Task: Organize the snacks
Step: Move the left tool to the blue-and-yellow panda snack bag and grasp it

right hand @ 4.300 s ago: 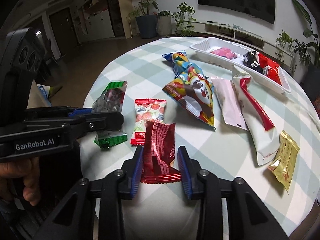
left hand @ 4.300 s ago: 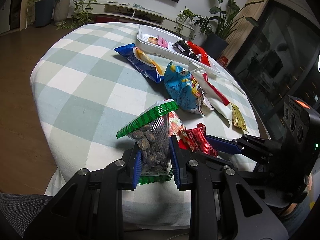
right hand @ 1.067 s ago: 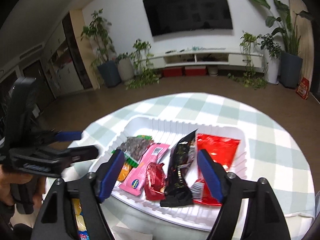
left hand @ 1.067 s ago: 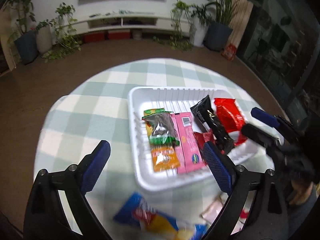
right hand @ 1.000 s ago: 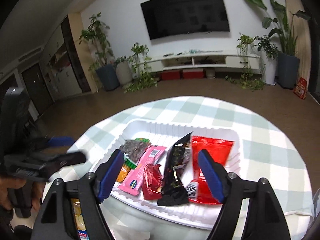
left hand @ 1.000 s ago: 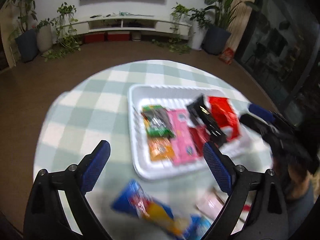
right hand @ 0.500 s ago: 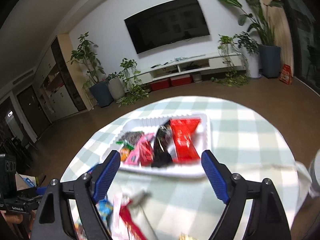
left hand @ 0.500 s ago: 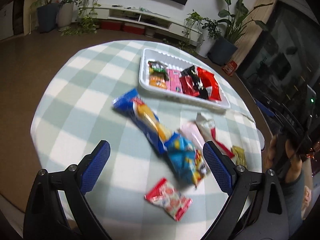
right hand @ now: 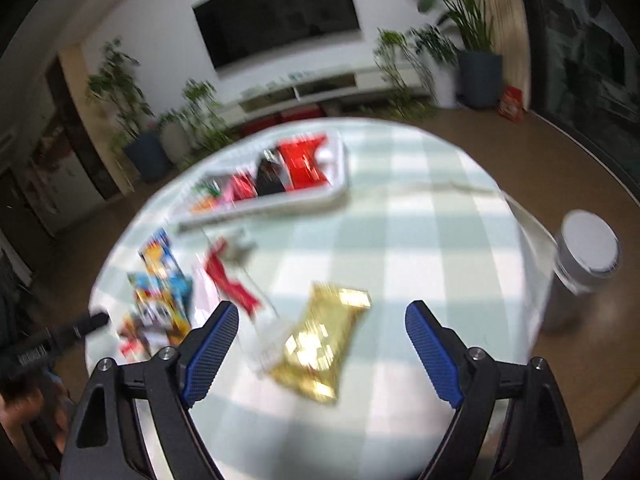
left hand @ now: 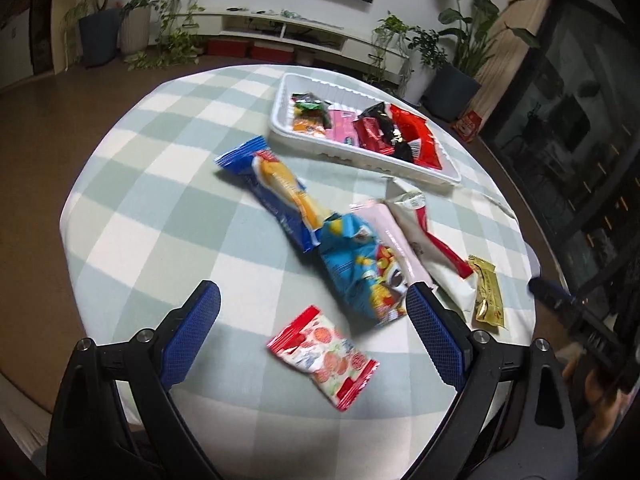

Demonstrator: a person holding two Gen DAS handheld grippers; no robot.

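Note:
My left gripper (left hand: pixel 312 332) is open and empty above the near edge of the round checked table, with a red and white snack pack (left hand: pixel 322 356) between its fingers. My right gripper (right hand: pixel 322 344) is open and empty over a gold snack pack (right hand: pixel 320 342). A white tray (left hand: pixel 280 118) at the far side holds several snacks; it also shows in the right wrist view (right hand: pixel 340 168). Loose on the cloth lie a blue and yellow pack (left hand: pixel 276 196), a blue cartoon pack (left hand: pixel 360 268), a pink pack (left hand: pixel 396 240), a white and red pack (left hand: pixel 428 240) and the gold pack (left hand: pixel 486 294).
The checked tablecloth (left hand: pixel 160 184) covers a round table. A grey canister with a white lid (right hand: pixel 588 256) stands beside the table's right edge. Potted plants (left hand: pixel 448 64) and a TV stand (left hand: pixel 280 36) are behind. The right gripper's tip (left hand: pixel 552 292) shows at the right.
Both grippers have let go of their packs in the tray and pulled back toward the near side of the table. They now hover open over the loose packs.

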